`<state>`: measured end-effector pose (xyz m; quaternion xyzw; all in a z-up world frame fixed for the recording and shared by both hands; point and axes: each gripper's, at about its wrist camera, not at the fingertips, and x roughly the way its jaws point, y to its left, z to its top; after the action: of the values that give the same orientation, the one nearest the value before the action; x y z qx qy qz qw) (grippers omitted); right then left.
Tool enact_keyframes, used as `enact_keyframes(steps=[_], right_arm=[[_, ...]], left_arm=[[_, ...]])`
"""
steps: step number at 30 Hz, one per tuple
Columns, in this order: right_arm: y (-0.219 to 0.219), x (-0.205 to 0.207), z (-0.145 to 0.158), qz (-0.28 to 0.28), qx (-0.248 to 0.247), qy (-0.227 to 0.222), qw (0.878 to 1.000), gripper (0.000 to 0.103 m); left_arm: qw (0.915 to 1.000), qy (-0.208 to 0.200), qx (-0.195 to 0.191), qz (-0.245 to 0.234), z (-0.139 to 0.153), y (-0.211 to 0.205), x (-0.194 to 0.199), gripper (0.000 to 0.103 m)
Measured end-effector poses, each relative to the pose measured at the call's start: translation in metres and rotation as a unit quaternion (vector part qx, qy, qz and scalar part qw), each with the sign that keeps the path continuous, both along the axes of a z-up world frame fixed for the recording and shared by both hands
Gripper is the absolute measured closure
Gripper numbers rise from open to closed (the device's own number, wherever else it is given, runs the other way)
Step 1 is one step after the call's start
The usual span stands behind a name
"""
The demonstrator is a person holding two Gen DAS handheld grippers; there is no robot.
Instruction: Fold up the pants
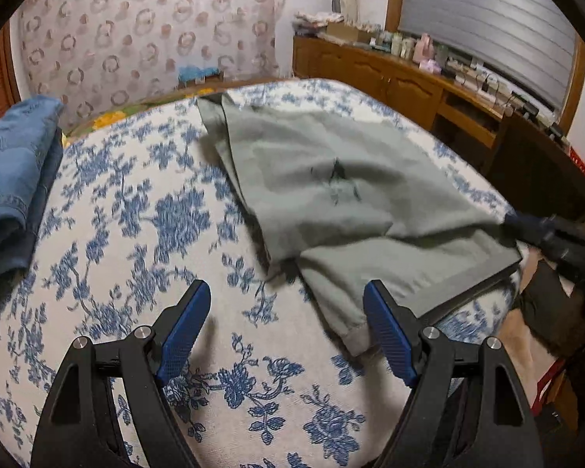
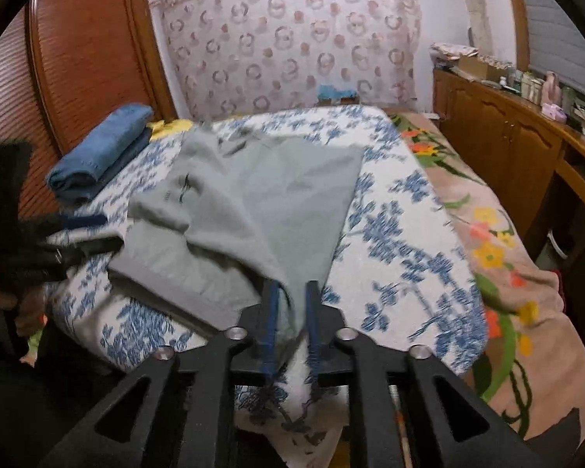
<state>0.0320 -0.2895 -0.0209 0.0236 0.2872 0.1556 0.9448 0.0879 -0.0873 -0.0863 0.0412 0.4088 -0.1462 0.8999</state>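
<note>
Right gripper [image 2: 292, 284] fingers slack around pants [image 2: 253, 202] corner; left gripper [image 1: 286, 292] released, bedspread [image 1: 136, 214] beneath.

I see a blue-flowered bedspread [image 1: 144, 210] over the bed, folded blue towels [image 2: 101, 152] at its ten o'clock edge, a patterned curtain [image 2: 288, 39] at twelve, a louvred wooden door [image 2: 85, 50] at ten, and a cluttered wooden dresser [image 1: 394, 74] at two.
</note>
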Motion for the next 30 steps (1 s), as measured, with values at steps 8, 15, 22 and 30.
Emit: enact_keyframes(steps=[8,15,22,30], right_arm=[[-0.002,-0.006,0.017,-0.018,0.007,-0.033,0.999,0.067],[0.028,0.006,0.016,0.014,-0.008,-0.044,0.999,0.066],[0.055,0.025,0.024,0.065,-0.023,-0.063,0.996,0.058],[0.083,0.056,0.022,0.107,-0.026,-0.048,0.993,0.058]], left_arm=[[0.9998,0.015,-0.009,-0.002,-0.009,0.003,0.0,0.021],[0.9997,-0.004,-0.022,0.013,0.001,0.017,-0.001,0.021],[0.9975,-0.04,-0.038,0.045,0.022,0.042,-0.003,0.021],[0.9943,-0.066,-0.044,0.071,0.032,0.063,-0.006,0.021]])
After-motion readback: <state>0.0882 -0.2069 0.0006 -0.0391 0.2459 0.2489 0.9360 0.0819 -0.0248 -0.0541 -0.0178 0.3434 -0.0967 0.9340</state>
